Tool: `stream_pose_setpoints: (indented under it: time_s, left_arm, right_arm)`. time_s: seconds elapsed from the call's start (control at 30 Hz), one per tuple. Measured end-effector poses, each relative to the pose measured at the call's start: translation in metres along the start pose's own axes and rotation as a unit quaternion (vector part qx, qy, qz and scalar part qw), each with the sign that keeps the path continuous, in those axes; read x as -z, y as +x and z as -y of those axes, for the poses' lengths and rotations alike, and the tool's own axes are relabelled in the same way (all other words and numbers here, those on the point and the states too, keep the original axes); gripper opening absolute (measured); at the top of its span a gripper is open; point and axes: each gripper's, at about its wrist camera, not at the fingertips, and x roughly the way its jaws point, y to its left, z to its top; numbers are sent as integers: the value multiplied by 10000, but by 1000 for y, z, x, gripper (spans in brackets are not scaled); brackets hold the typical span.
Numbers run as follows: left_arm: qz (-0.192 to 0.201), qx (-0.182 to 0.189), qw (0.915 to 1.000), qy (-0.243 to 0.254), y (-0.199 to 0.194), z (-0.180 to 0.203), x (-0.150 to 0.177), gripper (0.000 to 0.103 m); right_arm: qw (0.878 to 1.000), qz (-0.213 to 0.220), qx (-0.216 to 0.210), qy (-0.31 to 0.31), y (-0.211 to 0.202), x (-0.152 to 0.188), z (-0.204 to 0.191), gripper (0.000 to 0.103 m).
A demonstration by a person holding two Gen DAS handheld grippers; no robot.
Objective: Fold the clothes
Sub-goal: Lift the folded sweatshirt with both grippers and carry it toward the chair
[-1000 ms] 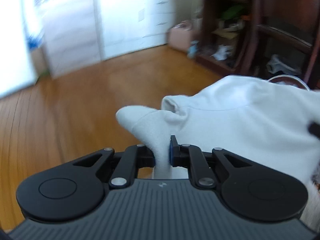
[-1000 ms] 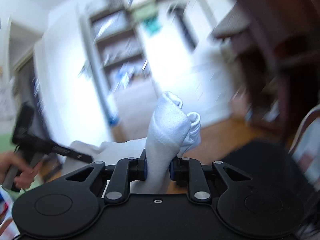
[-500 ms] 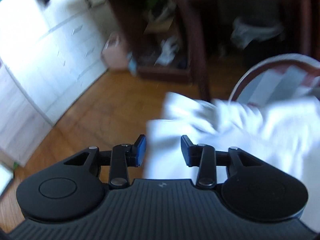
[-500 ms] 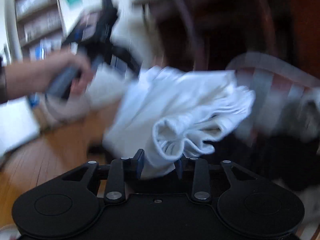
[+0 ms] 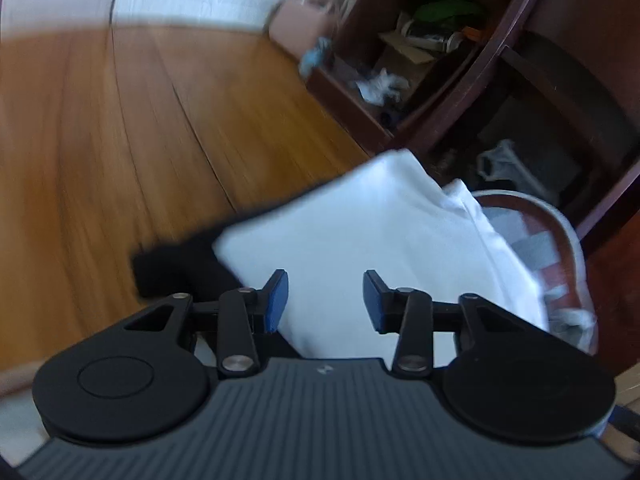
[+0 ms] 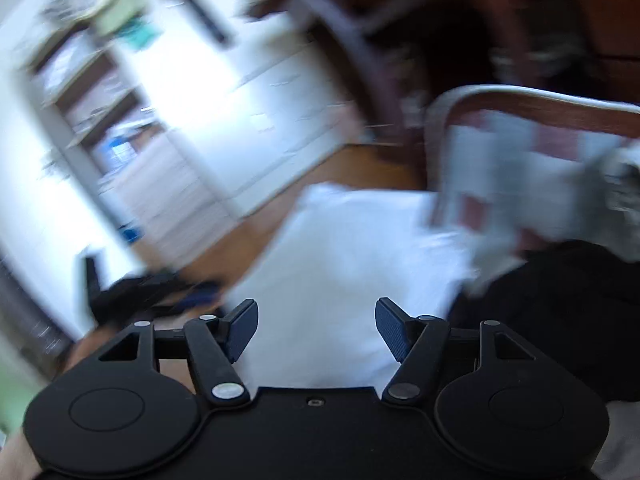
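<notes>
1. Left claw (image 5: 325,300): matte black linkage arms showing silver pivot screws; fingers (image 5: 276,300) wearing blue pads; ribbed dark-grey housing carrying a small pale logo; round black discs flanking either side.
2. Right claw (image 6: 316,330): same black arms, silver screws, textured blue pads; smooth black housing showing one small centre screw.

A white garment (image 5: 376,240) lies folded, apparently flat, partly over something dark, its far end beside a basket.

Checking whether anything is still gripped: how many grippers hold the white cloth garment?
0. Left gripper and right gripper both hover open above the folded white cloth garment.
</notes>
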Motion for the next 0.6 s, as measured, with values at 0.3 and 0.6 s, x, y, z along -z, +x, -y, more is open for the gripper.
stream_pose_setpoints:
  time_s: [0.3, 0.6]
  left_arm:
    - [176, -305, 9990, -284, 36, -18, 2, 46]
    - [427, -601, 9963, -451, 36, -21, 10, 45]
  right_arm:
    - [9975, -301, 345, 546, 58, 3, 45, 70]
    - [9928, 151, 493, -1077, 58, 5, -1, 58]
